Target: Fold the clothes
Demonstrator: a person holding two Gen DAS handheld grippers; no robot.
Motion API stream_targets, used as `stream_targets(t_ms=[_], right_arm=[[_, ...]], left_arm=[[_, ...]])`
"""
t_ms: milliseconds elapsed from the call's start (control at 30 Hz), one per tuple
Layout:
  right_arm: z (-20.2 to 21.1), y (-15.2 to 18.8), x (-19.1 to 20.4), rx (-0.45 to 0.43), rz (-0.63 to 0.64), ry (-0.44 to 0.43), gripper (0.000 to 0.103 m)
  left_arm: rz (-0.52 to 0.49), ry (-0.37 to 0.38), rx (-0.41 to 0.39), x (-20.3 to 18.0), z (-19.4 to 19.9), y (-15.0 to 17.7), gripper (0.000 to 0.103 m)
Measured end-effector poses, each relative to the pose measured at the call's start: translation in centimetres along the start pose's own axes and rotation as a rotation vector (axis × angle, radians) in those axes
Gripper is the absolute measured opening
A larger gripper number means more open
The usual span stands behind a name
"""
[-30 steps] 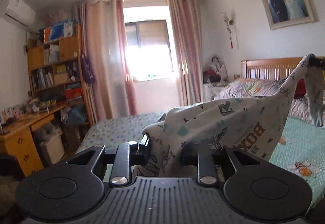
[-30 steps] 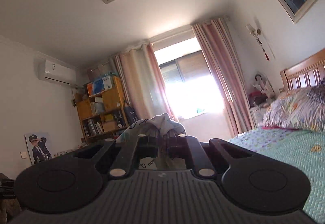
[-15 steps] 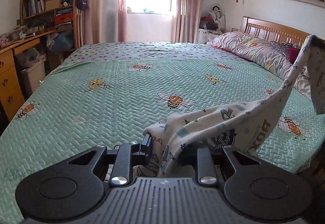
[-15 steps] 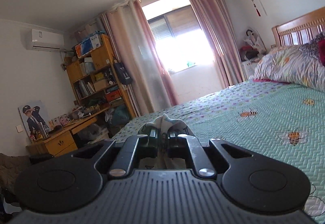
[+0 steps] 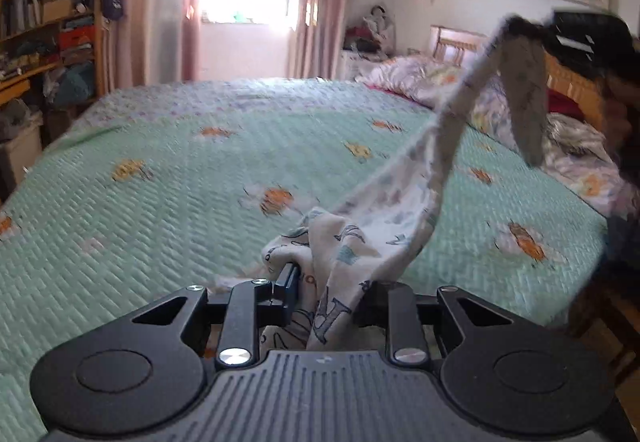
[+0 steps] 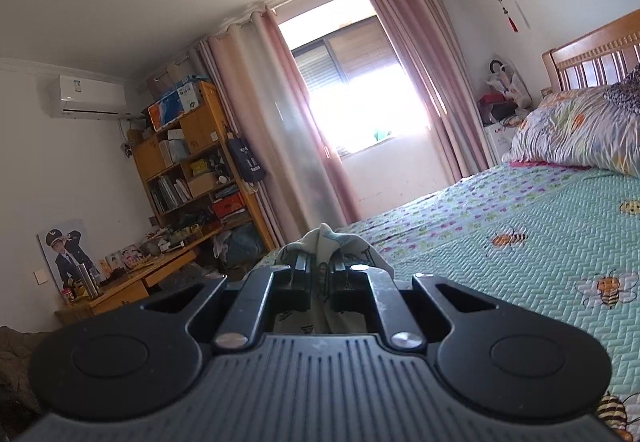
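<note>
1. Count: one garment, a white printed cotton piece with grey-blue letters and figures (image 5: 360,242); two black tongs; one bed under a mint-green quilted cover with bee motifs (image 5: 160,177); one floral-cased pillow (image 6: 580,129) at the wooden headboard (image 6: 592,53).
2. Garment position: it is strung between the two tongs above the bed cover. In the left wrist view one end is bunched at the left tongs (image 5: 332,290), low over the cover. From there the cloth rises as a slack band toward the upper right, to the right tongs (image 5: 576,41). A loose flap hangs down beside that upper end.
3. Left tongs: the jaws stand partly apart and have just been opening. The cloth lies between them, draped against the left finger (image 5: 288,290). Whether the pads press on it cannot be told; the right finger is hidden behind fabric.
4. Right tongs (image 6: 320,274): the jaws are nearly together, clamped on a thin fold of the garment. A tuft pokes out beyond the tips in the right wrist view.
</note>
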State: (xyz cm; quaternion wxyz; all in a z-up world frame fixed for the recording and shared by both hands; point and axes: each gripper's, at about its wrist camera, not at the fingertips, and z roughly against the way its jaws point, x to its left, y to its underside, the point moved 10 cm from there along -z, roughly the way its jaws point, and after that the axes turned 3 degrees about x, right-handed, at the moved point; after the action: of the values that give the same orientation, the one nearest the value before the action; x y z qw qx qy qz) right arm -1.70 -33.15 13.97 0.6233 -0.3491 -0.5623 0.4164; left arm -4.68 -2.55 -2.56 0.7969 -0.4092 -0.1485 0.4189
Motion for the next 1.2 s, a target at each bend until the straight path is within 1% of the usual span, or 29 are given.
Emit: stream_targets(t_ms=[33,67,100,133,167,200,233,267,300,367,400,467,500,567,600,633,667,700,733,800,867,900,1000,1033,1067,1100,1133,1167,1200], right_arm=[[-0.4,1.0,0.1,0.025,-0.001,-0.003,0.011],[-0.8,1.9,0.3,0.050,-0.002,-0.006,0.013],[-1.0,3.1,0.1,0.076,-0.005,0.001,0.014],[-1.2,4.5,-0.4,0.104,-0.011,0.019,0.020],[-1.1,5.8,-1.3,0.129,-0.024,0.047,0.025],[-0.8,7.3,-2.8,0.151,-0.048,0.093,0.032],[-0.2,8.8,-4.7,0.172,-0.088,0.154,0.034],[0.7,10.4,-6.7,0.195,-0.138,0.221,0.034],[1.9,11.7,-8.4,0.203,-0.188,0.273,0.034],[4.8,14.0,-11.0,0.190,-0.284,0.346,0.035],[6.3,14.8,-11.8,0.169,-0.316,0.370,0.035],[8.9,15.5,-11.9,0.105,-0.323,0.385,0.036],[9.8,15.7,-11.7,0.089,-0.310,0.390,0.039],[10.8,16.0,-10.9,0.073,-0.272,0.391,0.040],[10.7,16.1,-10.1,0.075,-0.242,0.367,0.042],[10.3,16.1,-9.0,0.084,-0.209,0.330,0.043],[9.3,16.1,-7.9,0.114,-0.173,0.281,0.045],[7.8,16.3,-6.8,0.160,-0.145,0.225,0.051],[6.4,16.7,-5.8,0.198,-0.129,0.179,0.051],[3.2,17.6,-4.6,0.253,-0.104,0.127,0.051],[-0.5,18.9,-4.4,0.330,-0.111,0.104,0.051],[-2.4,19.6,-4.7,0.367,-0.117,0.107,0.051],[-7.3,22.1,-6.2,0.462,-0.093,0.166,0.051],[-8.5,23.0,-6.8,0.490,-0.073,0.190,0.050],[-9.3,24.0,-7.2,0.519,-0.063,0.204,0.042],[-9.3,24.7,-7.0,0.532,-0.061,0.194,0.002],[-8.9,25.1,-6.5,0.531,-0.056,0.171,0.004],[-8.0,25.2,-5.4,0.518,-0.043,0.130,0.004],[-6.3,25.0,-3.8,0.494,-0.030,0.066,0.004]], left_arm=[[-0.009,0.030,0.066,-1.6,-1.6,2.4,0.053],[-0.031,0.050,0.124,-3.2,-3.1,4.7,0.056],[-0.066,0.052,0.167,-4.5,-4.1,6.8,0.056],[-0.105,0.047,0.197,-5.6,-4.7,8.4,0.056],[-0.132,0.046,0.206,-6.2,-4.8,9.4,0.057],[-0.149,0.050,0.200,-6.4,-4.5,9.7,0.061],[-0.166,0.055,0.194,-6.6,-4.1,10.1,0.064],[-0.161,0.059,0.181,-6.5,-3.6,10.0,0.065],[-0.139,0.064,0.161,-5.9,-2.9,9.5,0.068],[-0.077,0.064,0.114,-4.1,-1.5,8.1,0.074],[-0.039,0.063,0.089,-3.1,-0.9,7.4,0.076],[0.034,0.064,0.045,-1.3,0.0,5.8,0.076],[0.062,0.059,0.028,-0.4,0.3,5.4,0.076],[0.103,0.030,0.012,1.1,0.4,4.9,0.076],[0.117,0.016,0.011,1.7,0.4,4.7,0.076],[0.128,0.007,0.014,2.1,0.4,4.8,0.076],[0.141,0.007,0.018,2.2,0.3,4.9,0.076],[0.156,0.012,0.024,2.3,0.2,5.0,0.076],[0.168,0.019,0.029,2.4,0.2,5.2,0.076],[0.165,0.027,0.041,2.1,-0.1,5.5,0.076],[0.145,0.026,0.052,1.4,-0.2,5.8,0.076],[0.137,0.025,0.057,1.1,-0.2,6.0,0.076],[0.130,0.018,0.066,1.0,-0.3,6.6,0.077],[0.134,0.015,0.069,1.1,-0.3,6.7,0.077],[0.140,0.012,0.071,1.3,-0.3,6.8,0.077],[0.144,0.010,0.071,1.4,-0.2,6.8,0.077],[0.148,0.008,0.070,1.6,-0.2,6.8,0.077],[0.153,0.007,0.067,1.8,-0.2,6.8,0.077],[0.158,0.006,0.065,2.1,-0.2,6.7,0.077]])
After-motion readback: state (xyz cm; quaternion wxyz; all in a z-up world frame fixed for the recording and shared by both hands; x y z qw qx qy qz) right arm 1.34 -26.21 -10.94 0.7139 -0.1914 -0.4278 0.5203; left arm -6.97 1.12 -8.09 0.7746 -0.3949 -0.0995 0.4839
